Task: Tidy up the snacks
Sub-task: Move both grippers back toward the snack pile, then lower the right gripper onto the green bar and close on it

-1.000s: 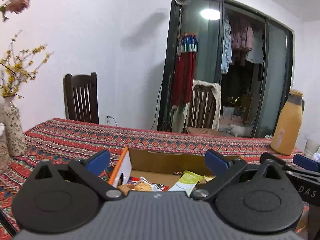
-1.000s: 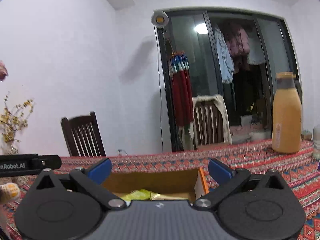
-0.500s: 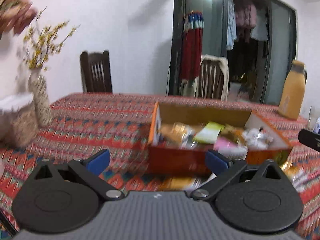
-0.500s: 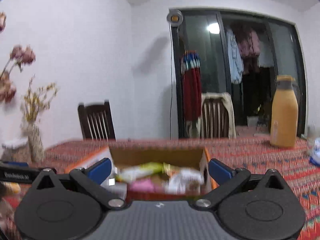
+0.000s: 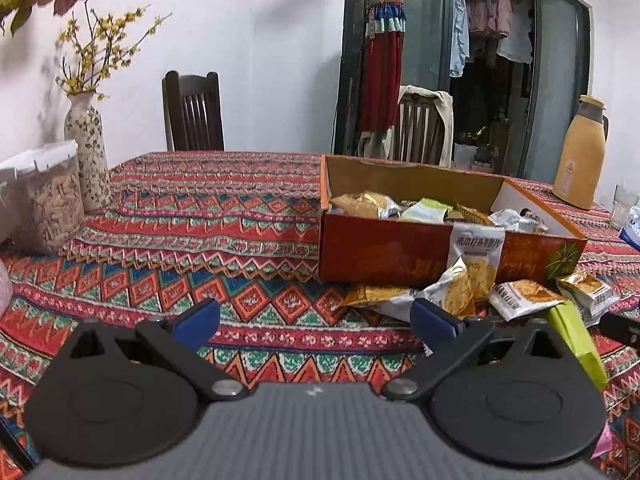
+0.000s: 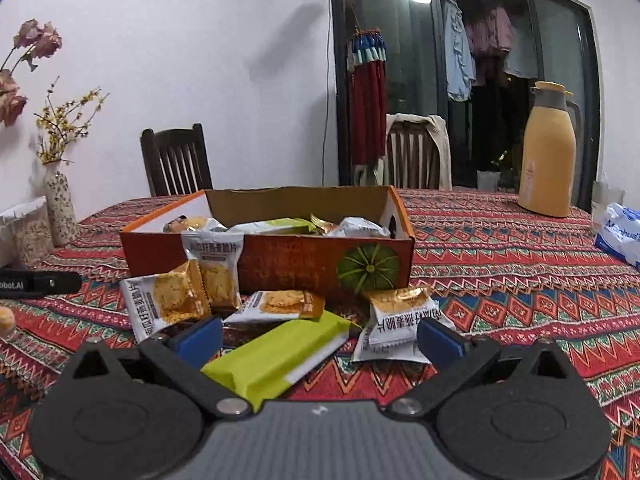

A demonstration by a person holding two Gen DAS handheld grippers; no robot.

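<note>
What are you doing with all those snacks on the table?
A person is tidying snacks with a handheld gripper in each hand. The orange box already has several packets inside, but a few cracker packets and a green bar lie on the tablecloth in front of it. The right gripper is open, with the green bar between its fingers. The left gripper is open and empty, just left of the pile.
</note>
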